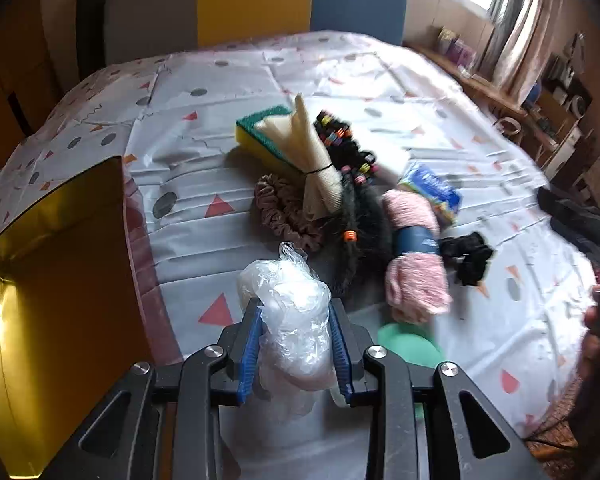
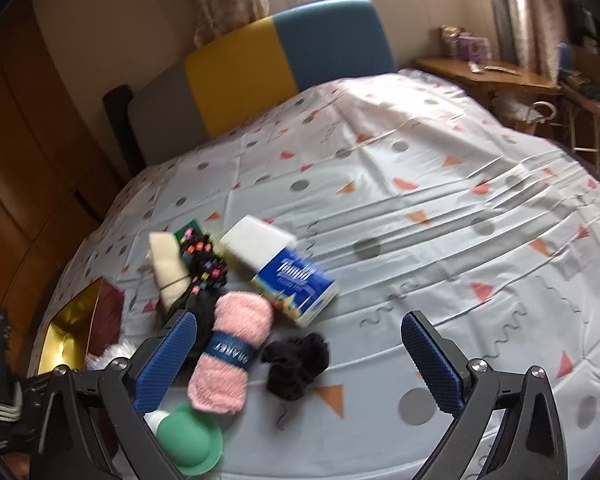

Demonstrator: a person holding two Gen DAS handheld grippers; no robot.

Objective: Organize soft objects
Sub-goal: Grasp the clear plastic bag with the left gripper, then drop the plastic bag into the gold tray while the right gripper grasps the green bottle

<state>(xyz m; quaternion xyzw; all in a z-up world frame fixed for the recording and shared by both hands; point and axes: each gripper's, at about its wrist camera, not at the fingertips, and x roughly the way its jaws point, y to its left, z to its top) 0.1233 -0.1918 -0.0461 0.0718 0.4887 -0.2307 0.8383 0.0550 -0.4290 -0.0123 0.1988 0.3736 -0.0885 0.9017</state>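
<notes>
My left gripper (image 1: 296, 312) is shut on a crumpled clear plastic bag (image 1: 288, 300), held above the table beside a gold-lined box (image 1: 60, 264). My right gripper (image 2: 300, 340) is open and empty above a black scrunchie (image 2: 296, 364) and a pink yarn skein (image 2: 232, 352). The pile also holds a yellow-green sponge (image 1: 264, 132), a cream cloth bundle (image 1: 312, 160), a black braided hairpiece with coloured beads (image 1: 348, 168), a brown scrunchie (image 1: 280, 208), a tissue pack (image 2: 296, 284), a white sponge block (image 2: 256, 240) and a green round item (image 2: 188, 444).
The table has a patterned grey plastic cover (image 2: 420, 208). The gold box also shows in the right wrist view (image 2: 72, 332) at the left edge. A yellow-blue chair back (image 2: 288, 60) stands behind the table. A wooden side table (image 2: 488, 72) is at the far right.
</notes>
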